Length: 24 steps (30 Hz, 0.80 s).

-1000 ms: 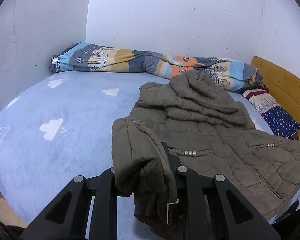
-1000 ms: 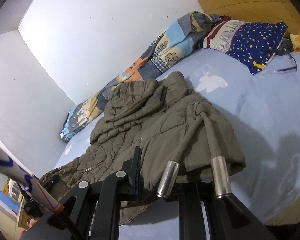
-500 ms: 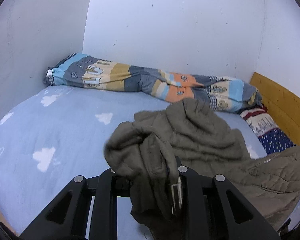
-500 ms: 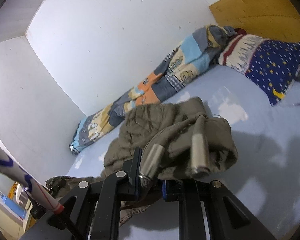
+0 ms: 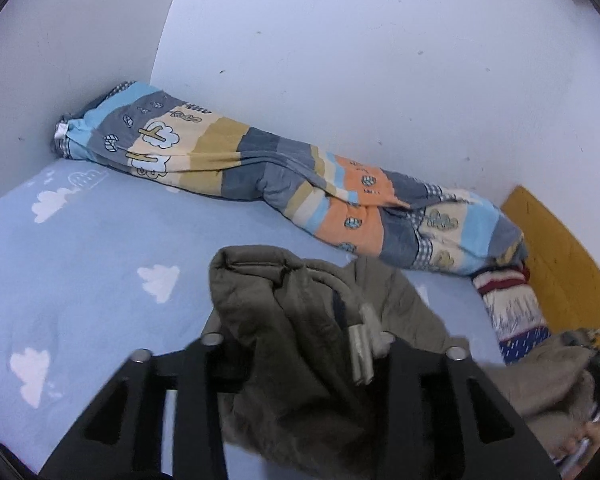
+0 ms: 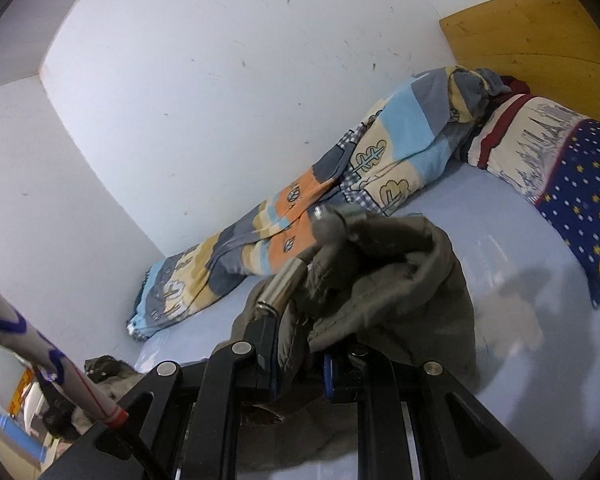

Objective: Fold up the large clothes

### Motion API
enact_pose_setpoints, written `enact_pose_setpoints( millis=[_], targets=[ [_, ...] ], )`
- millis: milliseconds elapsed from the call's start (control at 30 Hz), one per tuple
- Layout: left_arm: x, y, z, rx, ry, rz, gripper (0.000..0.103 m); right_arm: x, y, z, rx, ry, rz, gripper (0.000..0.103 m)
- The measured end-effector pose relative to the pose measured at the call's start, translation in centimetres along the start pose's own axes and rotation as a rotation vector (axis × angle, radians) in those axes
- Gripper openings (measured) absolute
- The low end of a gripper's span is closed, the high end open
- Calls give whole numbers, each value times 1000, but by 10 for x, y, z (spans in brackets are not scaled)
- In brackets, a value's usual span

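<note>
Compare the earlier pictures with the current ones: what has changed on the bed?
Both grippers lifted the coat up off the sheet toward the wall. The left gripper has just been opening, cloth between its jaws; the right gripper stays clamped. The quilt and pillow are unchanged.

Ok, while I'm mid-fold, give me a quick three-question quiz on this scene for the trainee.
1. True or false: the right tongs are shut on the olive jacket.
2. What lies along the white wall? A) a patterned quilt B) a suitcase C) a stack of books
3. What pattern is printed on the blue sheet?

Key: 1 true; 2 A; 3 white clouds.
</note>
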<state>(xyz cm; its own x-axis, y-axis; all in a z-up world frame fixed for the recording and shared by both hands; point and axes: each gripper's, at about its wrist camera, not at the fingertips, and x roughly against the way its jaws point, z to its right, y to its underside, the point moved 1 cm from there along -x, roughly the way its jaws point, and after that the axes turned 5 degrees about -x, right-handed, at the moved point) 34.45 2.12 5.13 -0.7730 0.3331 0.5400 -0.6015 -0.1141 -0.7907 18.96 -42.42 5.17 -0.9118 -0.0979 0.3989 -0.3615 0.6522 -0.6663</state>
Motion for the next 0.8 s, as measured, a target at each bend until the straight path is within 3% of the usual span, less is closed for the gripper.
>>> enact_pose_setpoints(
  millis=[167, 367, 600, 800],
  targets=[
    [-25, -30, -17, 61, 30, -17, 49, -73, -31, 11, -21, 56, -10, 16],
    [-35, -45, -33, 45, 0, 26, 54, -148, -47, 26, -50, 134, -34, 16],
    [-49, -43, -39, 1, -35, 39, 54, -197, -48, 41, -49, 202, -69, 16],
    [-75, -19, -6, -99, -17, 18, 54, -224, -48, 52, -36, 262, -110, 18]
  ],
)
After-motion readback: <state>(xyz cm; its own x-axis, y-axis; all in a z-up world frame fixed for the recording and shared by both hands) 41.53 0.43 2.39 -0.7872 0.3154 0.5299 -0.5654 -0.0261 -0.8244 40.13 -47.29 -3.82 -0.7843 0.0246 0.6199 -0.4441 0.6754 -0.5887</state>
